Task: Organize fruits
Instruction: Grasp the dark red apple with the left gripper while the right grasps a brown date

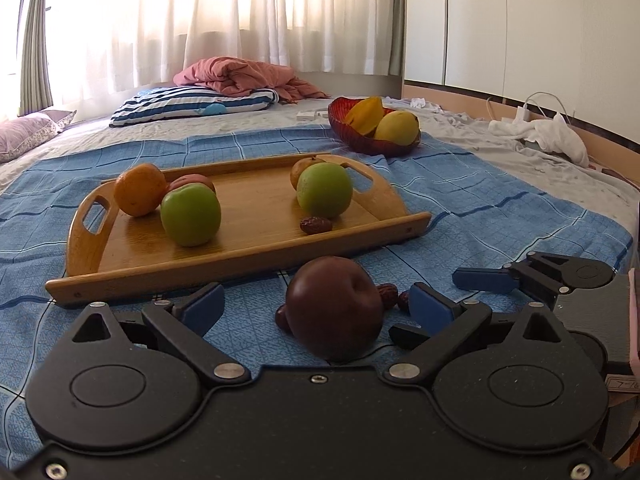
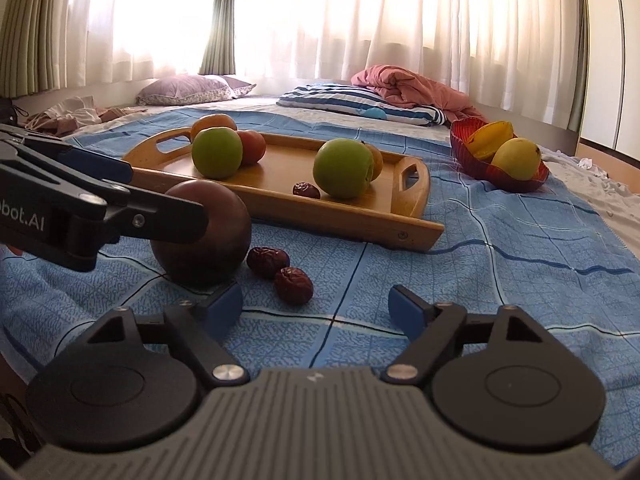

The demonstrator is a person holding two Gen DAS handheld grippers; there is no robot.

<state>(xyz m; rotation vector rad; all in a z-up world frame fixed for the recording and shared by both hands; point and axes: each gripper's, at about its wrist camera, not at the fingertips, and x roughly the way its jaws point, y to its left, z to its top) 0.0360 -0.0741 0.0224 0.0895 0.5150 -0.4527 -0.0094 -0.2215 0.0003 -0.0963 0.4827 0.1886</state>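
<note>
A dark red apple (image 1: 334, 312) rests on the blue cloth (image 1: 500, 208), three dried dates (image 2: 267, 261) beside it. On the wooden tray (image 1: 248, 248): two green apples (image 1: 191, 215), oranges, one date. The red bowl (image 1: 344, 120) holds a mango and starfruit.

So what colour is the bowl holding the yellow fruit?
Red, see-through bowl; clearest in the right wrist view.

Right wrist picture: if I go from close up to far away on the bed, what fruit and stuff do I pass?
Right claw → dates on the cloth → dark apple → tray → red bowl → striped pillow → curtains.
</note>
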